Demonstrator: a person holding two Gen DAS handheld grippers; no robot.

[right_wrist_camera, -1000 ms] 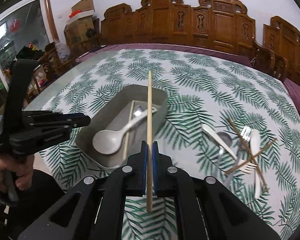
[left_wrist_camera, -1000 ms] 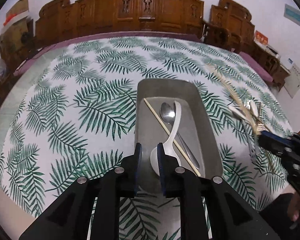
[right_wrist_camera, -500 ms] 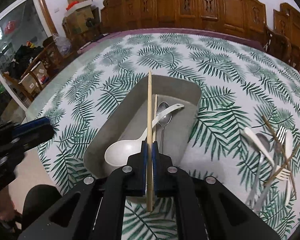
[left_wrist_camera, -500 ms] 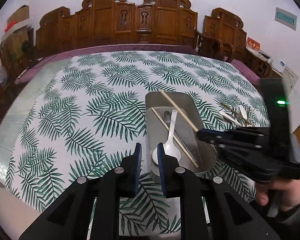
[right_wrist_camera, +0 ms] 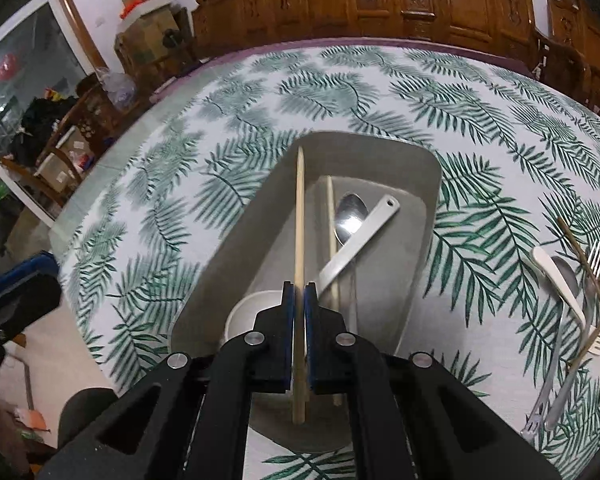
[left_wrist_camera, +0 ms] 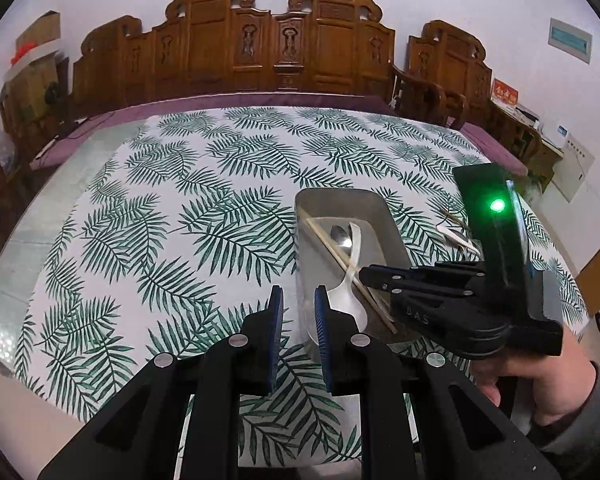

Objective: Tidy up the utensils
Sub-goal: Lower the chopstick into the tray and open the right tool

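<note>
A grey tray (right_wrist_camera: 236, 264) lies on the leaf-print tablecloth (right_wrist_camera: 340, 92). In it are a white spoon (right_wrist_camera: 360, 240), a metal spoon (right_wrist_camera: 350, 212) and one wooden chopstick (right_wrist_camera: 331, 216). My right gripper (right_wrist_camera: 299, 286) is shut on a second chopstick (right_wrist_camera: 299, 208), which hangs lengthways over the tray's left side. In the left wrist view the right gripper (left_wrist_camera: 366, 274) reaches in over the tray (left_wrist_camera: 340, 195) from the right, held by a hand (left_wrist_camera: 540, 384). My left gripper (left_wrist_camera: 298, 300) hovers at the tray's near-left corner, its jaws a little apart with nothing between them.
A loose heap of forks, spoons and chopsticks (right_wrist_camera: 580, 280) lies on the cloth right of the tray. Carved wooden chairs (left_wrist_camera: 284, 48) line the table's far side. Boxes and clutter (right_wrist_camera: 140, 28) stand at the far left. The table's near edge runs just below the tray.
The right gripper has carried its chopstick leftward and down, from beside the tray to over it. The left gripper has drawn back and up from above the tray.
</note>
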